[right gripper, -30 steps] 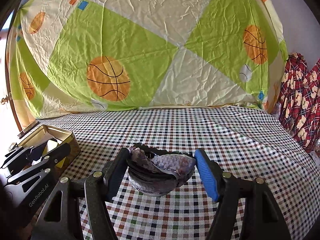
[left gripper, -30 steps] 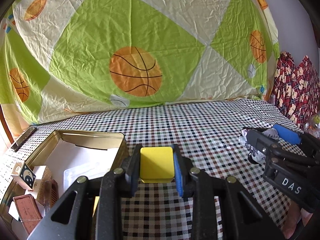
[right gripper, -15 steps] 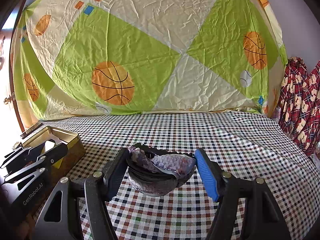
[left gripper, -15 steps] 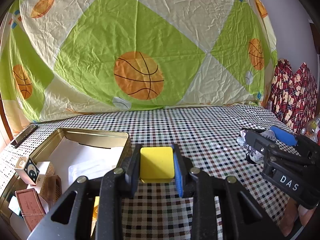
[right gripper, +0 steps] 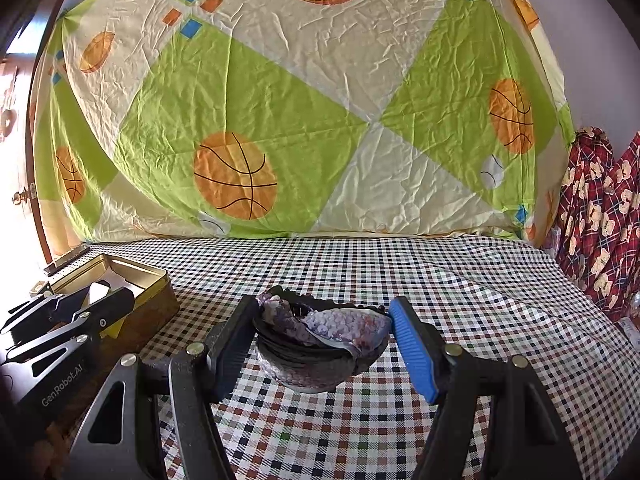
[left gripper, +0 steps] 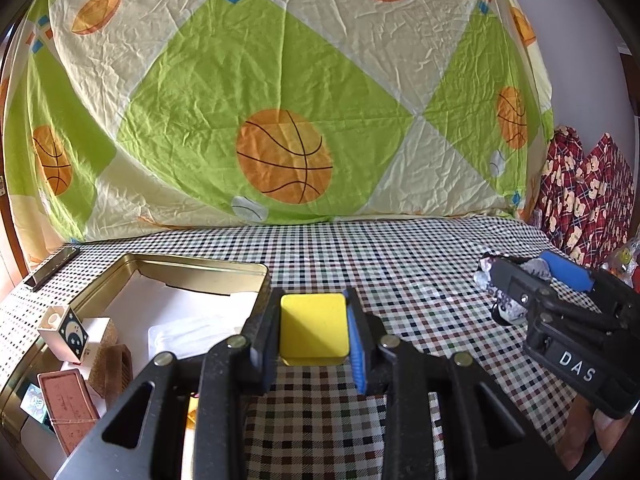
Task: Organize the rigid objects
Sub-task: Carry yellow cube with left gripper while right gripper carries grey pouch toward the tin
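- Left tool [left gripper: 314,334]: we find it clamped as before on the yellow block [left gripper: 313,329], held just beside the gold tin [left gripper: 200,270] on the checked bench [left gripper: 400,280]; nothing has shifted.
- Right tool [right gripper: 324,334]: still grips the crumpled purple packet [right gripper: 320,344], unmoved.
- Tin: small boxes [left gripper: 68,336] inside.
- We judge that neither item is stowed yet.
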### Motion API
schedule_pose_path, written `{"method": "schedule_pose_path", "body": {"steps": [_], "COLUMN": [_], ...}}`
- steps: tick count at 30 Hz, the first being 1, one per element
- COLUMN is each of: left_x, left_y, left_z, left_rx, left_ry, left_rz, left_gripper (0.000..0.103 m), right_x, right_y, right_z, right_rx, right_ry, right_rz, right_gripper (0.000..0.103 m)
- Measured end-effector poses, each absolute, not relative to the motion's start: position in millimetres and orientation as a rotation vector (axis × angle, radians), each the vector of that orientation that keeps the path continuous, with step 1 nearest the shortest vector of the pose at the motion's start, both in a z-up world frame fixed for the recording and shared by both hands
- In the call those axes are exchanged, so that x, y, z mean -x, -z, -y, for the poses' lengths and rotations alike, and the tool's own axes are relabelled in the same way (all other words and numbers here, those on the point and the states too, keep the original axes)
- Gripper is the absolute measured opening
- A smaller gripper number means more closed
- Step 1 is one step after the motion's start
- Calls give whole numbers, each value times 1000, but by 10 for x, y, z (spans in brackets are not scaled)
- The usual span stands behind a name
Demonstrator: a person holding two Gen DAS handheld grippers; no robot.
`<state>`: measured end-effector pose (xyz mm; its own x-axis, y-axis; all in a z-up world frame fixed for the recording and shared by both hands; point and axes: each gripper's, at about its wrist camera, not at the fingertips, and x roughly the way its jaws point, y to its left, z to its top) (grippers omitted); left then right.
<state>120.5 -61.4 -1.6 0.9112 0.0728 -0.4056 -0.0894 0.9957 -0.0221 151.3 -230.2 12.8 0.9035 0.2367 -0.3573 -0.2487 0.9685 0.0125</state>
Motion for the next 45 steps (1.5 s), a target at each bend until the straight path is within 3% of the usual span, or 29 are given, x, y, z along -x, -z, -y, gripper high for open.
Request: {"method": "schedule_pose_path", "body": {"steps": [45], "left_x": [-790], "left_y": [-49], "left_z": [460], "left_rx": [47], "left_ry": [-119], "left_rz": [-322], "left_gripper": [28], "right_x": [-1179], "right_y": [-191], "right_z": [2192], "right_rx": [35], "right_ry": [-336], "right_rz": [-279], "right_gripper": [70]}}
